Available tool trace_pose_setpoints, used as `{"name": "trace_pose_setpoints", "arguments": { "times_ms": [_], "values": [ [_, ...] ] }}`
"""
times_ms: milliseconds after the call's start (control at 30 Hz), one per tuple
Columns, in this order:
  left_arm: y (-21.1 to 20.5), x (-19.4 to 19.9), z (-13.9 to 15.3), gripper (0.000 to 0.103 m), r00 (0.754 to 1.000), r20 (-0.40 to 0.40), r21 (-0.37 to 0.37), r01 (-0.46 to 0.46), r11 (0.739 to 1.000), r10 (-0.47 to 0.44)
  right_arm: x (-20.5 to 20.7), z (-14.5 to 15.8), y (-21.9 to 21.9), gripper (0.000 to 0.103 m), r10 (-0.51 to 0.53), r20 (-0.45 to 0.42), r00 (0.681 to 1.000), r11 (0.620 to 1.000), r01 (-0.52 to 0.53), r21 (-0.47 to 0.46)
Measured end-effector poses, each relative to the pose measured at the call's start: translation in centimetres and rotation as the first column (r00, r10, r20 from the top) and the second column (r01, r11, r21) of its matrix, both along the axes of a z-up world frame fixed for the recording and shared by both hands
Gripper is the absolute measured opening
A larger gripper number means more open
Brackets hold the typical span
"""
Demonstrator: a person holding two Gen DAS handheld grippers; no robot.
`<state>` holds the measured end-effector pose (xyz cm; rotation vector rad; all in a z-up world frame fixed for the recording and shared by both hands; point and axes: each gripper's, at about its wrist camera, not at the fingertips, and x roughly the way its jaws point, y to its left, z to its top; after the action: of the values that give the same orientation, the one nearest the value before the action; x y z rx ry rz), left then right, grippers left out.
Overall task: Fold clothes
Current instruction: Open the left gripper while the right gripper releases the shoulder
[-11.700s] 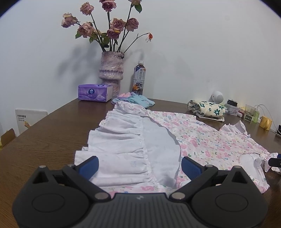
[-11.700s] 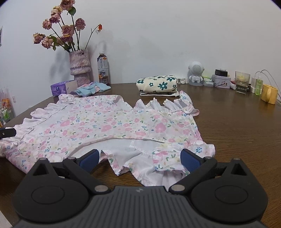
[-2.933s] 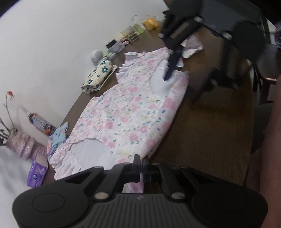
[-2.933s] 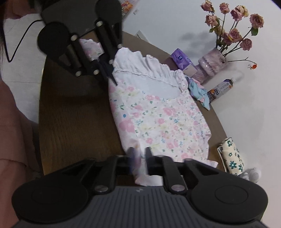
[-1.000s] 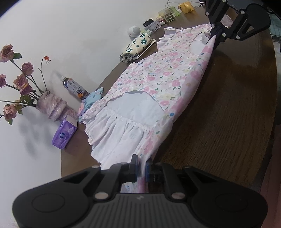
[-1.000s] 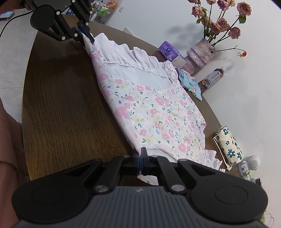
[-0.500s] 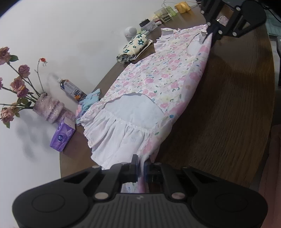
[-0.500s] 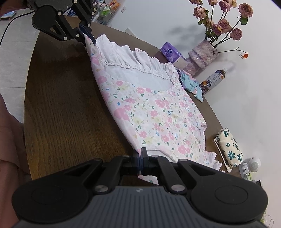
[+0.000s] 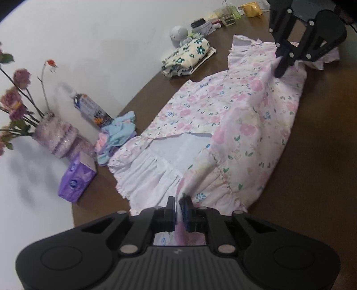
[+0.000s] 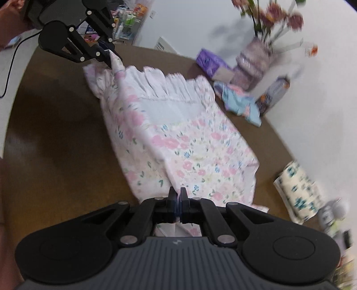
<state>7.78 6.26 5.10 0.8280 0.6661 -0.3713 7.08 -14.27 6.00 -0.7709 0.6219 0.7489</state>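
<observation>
Across desk [image 9: 312,156] middle: dress [image 9: 234,116] flat, near long edge lifted. Left claw [image 9: 177,206] clenched on hem end, right claw [image 10: 177,196] on shoulder end. Lengthwise fold underway; rest of folds left.

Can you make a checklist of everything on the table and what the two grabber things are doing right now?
Surface: brown wooden table, bare on the near side.
Job's things: floral dress, its near edge lifted over the rest.
Clutter: vase of roses, drink bottle, purple tissue pack, blue cloth heap, folded flowered cloth, small white round gadget, yellow cup.
Grippers: left gripper shut on the ruffled hem; right gripper shut on the dress's other end.
Cables: black cable beyond the table edge.
Surroundings: white wall.
</observation>
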Motion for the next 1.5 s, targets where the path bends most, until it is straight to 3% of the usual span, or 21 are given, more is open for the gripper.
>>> {"name": "trace_pose_setpoints", "arguments": {
  "times_ms": [267,333,400,467,567,667,833,1000,1167,1333,1433,1500],
  "values": [
    [0.2,2.8,-2.0,0.014,0.998,-0.053,-0.020,-0.029,0.999,0.028,5.8,-1.2,-1.3,0.007,-0.083,-0.165,0.983,0.992,0.097,0.081],
    [0.3,2.9,-2.3,0.014,0.998,-0.058,-0.023,-0.034,0.999,0.033,6.4,-1.2,-1.6,0.010,-0.105,-0.179,0.978,0.987,0.124,0.100],
    [0.5,2.9,-2.4,0.014,0.997,-0.057,-0.033,-0.047,0.998,0.045,6.7,-1.2,-1.9,0.021,-0.128,-0.184,0.975,0.981,0.151,0.120],
    [0.7,2.9,-2.4,0.014,0.997,-0.055,-0.044,-0.062,0.997,0.059,7.0,-1.2,-2.2,0.022,-0.150,-0.189,0.970,0.974,0.178,0.139],
    [0.8,2.7,-2.3,0.011,0.996,-0.044,-0.061,-0.076,0.995,0.073,7.4,-1.1,-2.6,0.022,-0.184,-0.198,0.963,0.961,0.218,0.168],
    [0.9,2.5,-2.2,0.009,0.996,-0.038,-0.073,-0.084,0.994,0.082,7.8,-1.1,-3.0,0.003,-0.217,-0.209,0.954,0.946,0.258,0.195],
    [1.1,2.6,-2.5,0.010,0.994,-0.051,-0.081,-0.103,0.991,0.100,8.5,-1.1,-3.6,0.002,-0.268,-0.227,0.936,0.918,0.319,0.235],
    [1.3,2.4,-2.3,0.013,0.992,-0.042,-0.086,-0.120,0.989,0.117,8.6,-1.7,-2.9,0.002,-0.287,-0.212,0.934,0.913,0.333,0.235],
    [1.7,2.2,-1.7,0.028,0.987,-0.003,-0.105,-0.161,0.981,0.161,8.4,-1.3,-2.4,0.002,-0.314,-0.153,0.937,0.905,0.344,0.251],
    [2.0,0.9,0.9,0.043,0.972,0.108,-0.178,-0.186,0.966,0.207,8.6,-2.3,-2.0,0.002,-0.338,-0.161,0.927,0.907,0.366,0.208],
    [1.4,-0.5,2.4,0.044,0.973,0.146,-0.228,-0.141,0.963,0.177,8.4,-2.0,-2.5,0.007,-0.367,-0.173,0.914,0.889,0.400,0.223],
    [0.4,-1.0,2.7,0.044,0.983,0.136,-0.258,-0.088,0.962,0.126,7.9,-1.1,-3.2,0.018,-0.395,-0.172,0.902,0.866,0.428,0.258]
  ]
}}
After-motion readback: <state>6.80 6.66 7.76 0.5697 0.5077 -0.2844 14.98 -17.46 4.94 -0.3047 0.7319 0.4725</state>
